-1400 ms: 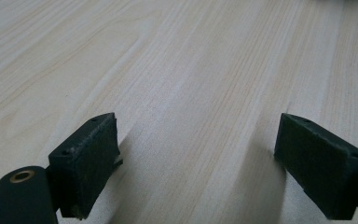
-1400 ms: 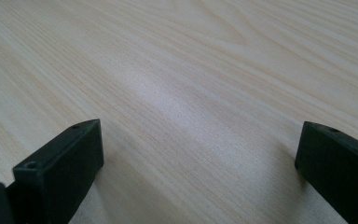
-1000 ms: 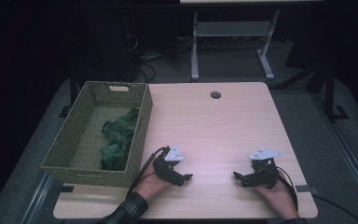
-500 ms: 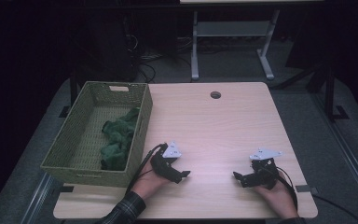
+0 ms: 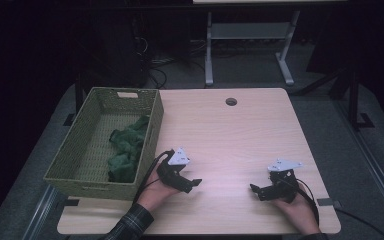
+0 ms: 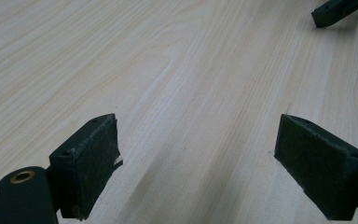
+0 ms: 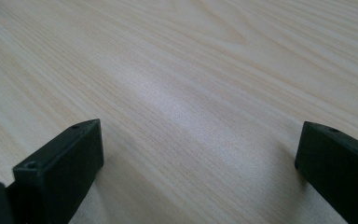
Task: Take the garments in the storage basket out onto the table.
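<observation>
My left gripper rests low on the wooden table near its front edge, just right of the basket, held by a hand in a plaid sleeve. In the left gripper view it stands open, its jaws wide apart over bare wood. My right gripper sits at the front right of the table and points left toward the other one. The right gripper view shows it open too, with nothing between its pads. A jaw tip of the right gripper shows at the top right of the left gripper view.
A woven green basket stands along the table's left side with a crumpled green cloth inside, near its right wall. A round cable hole lies at the table's far edge. Dark floor and a metal frame lie beyond.
My left gripper has drifted slightly left, toward the basket. The right gripper has stayed where it was.
</observation>
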The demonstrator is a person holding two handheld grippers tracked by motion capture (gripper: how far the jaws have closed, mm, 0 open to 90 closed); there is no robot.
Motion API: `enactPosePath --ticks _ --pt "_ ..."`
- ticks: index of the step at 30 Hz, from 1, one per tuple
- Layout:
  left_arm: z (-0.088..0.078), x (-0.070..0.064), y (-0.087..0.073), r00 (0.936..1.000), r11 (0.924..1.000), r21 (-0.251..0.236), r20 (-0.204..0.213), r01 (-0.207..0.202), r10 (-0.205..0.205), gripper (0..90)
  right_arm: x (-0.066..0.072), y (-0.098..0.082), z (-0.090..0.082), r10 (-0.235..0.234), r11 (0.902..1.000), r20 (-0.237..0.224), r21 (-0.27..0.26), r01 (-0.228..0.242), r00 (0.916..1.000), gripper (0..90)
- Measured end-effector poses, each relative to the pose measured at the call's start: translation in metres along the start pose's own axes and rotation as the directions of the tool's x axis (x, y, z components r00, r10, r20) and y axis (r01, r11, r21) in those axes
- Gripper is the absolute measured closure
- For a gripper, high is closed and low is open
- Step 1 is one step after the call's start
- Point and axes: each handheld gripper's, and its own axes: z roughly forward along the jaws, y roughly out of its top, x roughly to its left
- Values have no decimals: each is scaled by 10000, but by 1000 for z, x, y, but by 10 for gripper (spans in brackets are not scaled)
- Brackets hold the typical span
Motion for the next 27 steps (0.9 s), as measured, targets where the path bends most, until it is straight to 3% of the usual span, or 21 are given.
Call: enactPosePath --ticks 4,20,27 --pt "-4 -2 4 9995 10000 34 -302 -24 25 132 0 0 0 -34 10000 -2 -18 34 10000 7" --pt "-10 -1 13 9993 9985 401 93 369 -373 132 0 0 0 -64 10000 -54 -10 64 10000 8" --pt "-17 0 18 9990 9983 362 44 447 -449 133 0 0 0 -45 10000 -69 -20 45 10000 7"
